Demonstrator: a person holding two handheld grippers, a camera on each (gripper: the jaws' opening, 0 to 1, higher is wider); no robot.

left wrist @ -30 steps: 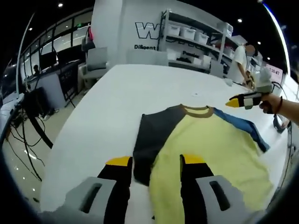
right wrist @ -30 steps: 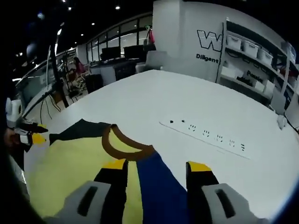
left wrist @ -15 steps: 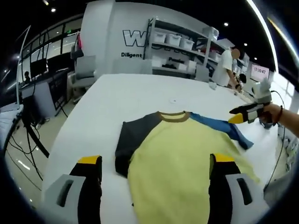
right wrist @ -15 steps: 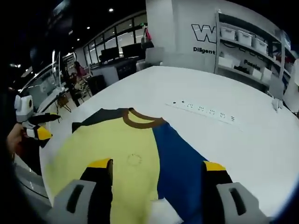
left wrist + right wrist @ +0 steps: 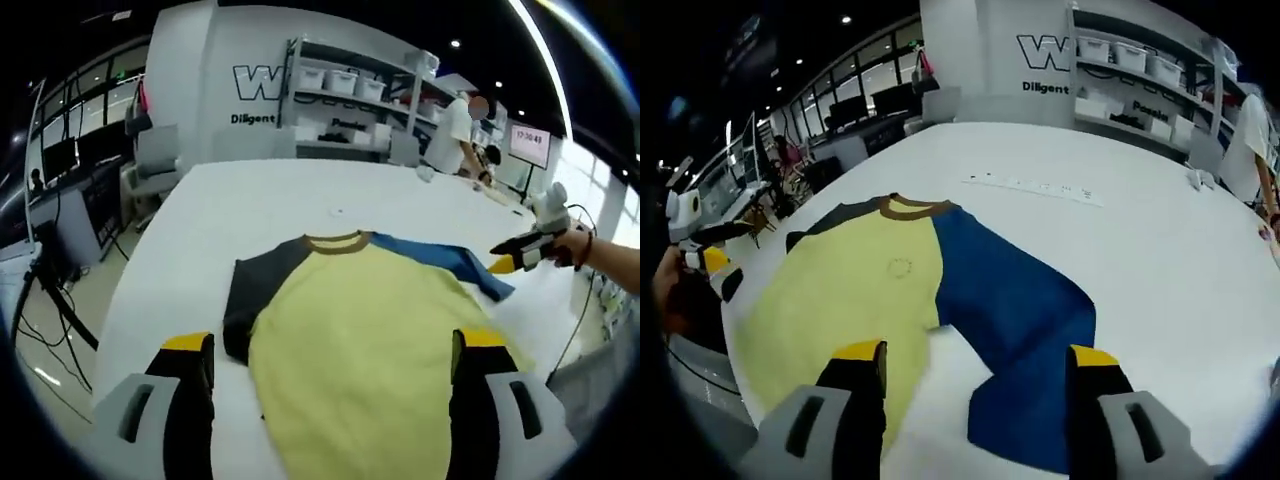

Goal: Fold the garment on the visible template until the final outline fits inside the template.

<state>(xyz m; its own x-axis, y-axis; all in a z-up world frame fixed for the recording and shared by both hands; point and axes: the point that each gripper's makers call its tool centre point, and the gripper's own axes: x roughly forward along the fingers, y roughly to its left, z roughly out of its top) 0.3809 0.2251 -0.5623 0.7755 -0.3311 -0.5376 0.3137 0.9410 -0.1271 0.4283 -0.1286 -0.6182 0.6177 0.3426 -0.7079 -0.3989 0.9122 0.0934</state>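
A T-shirt [image 5: 370, 330] with a yellow body, brown collar [image 5: 335, 241], dark grey sleeve [image 5: 255, 295] and blue sleeve [image 5: 440, 262] lies spread flat on the white table [image 5: 250, 200]. My left gripper [image 5: 335, 345] hangs over the shirt's hem end, wide open, with nothing between its jaws. In the right gripper view the shirt [image 5: 855, 285] has its long blue sleeve [image 5: 1015, 320] stretched toward me. My right gripper [image 5: 977, 355] is open above that sleeve and holds nothing. A hand carries the right gripper [image 5: 500, 264] beside the blue sleeve; the left gripper [image 5: 708, 262] is off the shirt's far side.
A white power strip [image 5: 1032, 187] lies on the table beyond the collar. Shelves with bins [image 5: 350, 85] and a chair [image 5: 160, 150] stand past the far end. A person [image 5: 455, 125] stands at the far right. The table edge [image 5: 130, 290] drops to a floor with cables.
Both grippers have opened wider and drawn back from the shirt, so more of it shows in each view. The shirt itself lies unchanged.
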